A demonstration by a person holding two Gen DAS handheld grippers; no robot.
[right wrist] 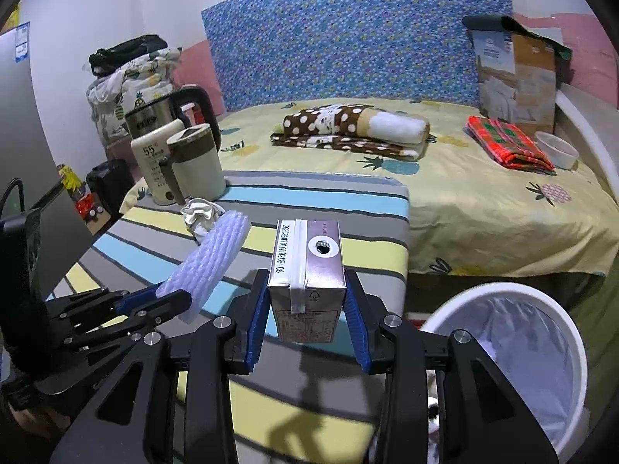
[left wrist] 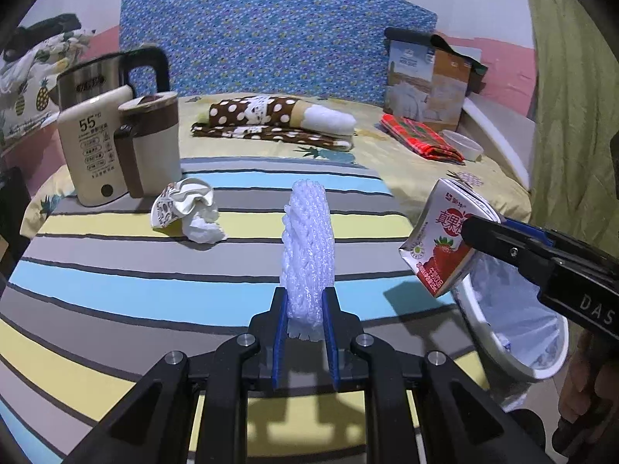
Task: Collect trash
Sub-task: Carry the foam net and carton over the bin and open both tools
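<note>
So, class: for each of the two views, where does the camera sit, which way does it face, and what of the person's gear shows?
Left wrist: sits behind the left gripper, faces the headboard across the striped table; fingers pinch the foam net; right gripper with juice carton enters at right.
Right wrist: sits behind the right gripper, facing likewise; left gripper shows at left.
Shared: bin, crumpled paper, kettles.

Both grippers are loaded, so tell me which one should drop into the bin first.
Right, probably. The right hand-held gripper grips the drink carton right beside the white bin. The left hand-held gripper, holding the foam net, sits farther over the striped table.
</note>
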